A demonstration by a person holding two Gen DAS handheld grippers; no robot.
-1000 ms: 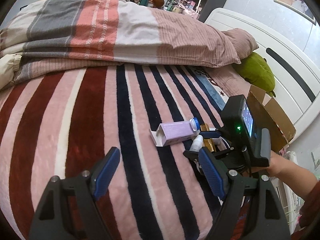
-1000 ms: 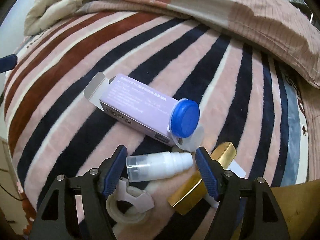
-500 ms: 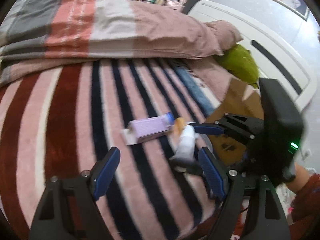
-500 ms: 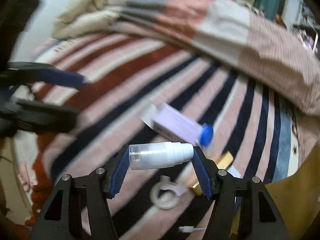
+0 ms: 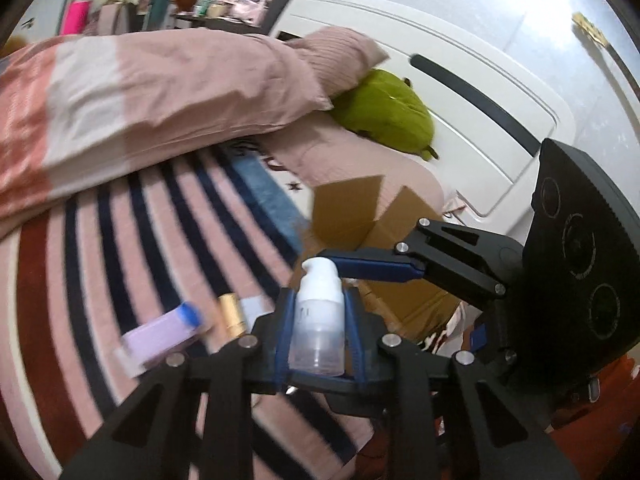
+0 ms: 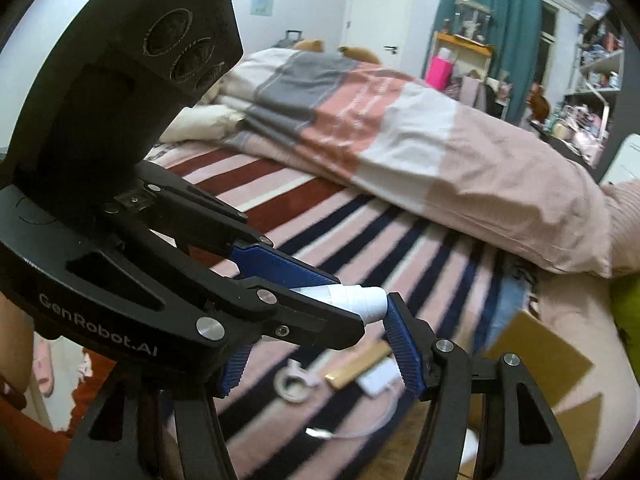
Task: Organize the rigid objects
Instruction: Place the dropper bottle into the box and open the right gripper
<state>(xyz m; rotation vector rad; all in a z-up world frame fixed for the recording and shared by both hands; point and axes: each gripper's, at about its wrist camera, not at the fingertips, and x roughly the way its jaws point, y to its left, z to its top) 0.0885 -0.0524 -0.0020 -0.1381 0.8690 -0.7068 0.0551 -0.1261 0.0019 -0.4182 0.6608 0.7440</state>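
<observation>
The left claw (image 5: 318, 330) has just closed, its blue pads clamped on the sides of a small pump bottle (image 5: 319, 322). The right claw (image 6: 316, 340) grips the same bottle end to end, crossing it.

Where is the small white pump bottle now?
In both wrist views, the pump bottle is lifted above the striped blanket, clamped in the left gripper, the right gripper on its ends.

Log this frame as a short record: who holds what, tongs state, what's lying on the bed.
held item: white pump bottle, in the air above the striped blanket
left tongs: jaws just closed, clamped on the bottle's body
right tongs: jaws just closed, gripping the bottle end to end
stage: looks like a handover, both gripping
on blanket: purple box, gold case, tape ring
nearby: cardboard box, flaps open
</observation>
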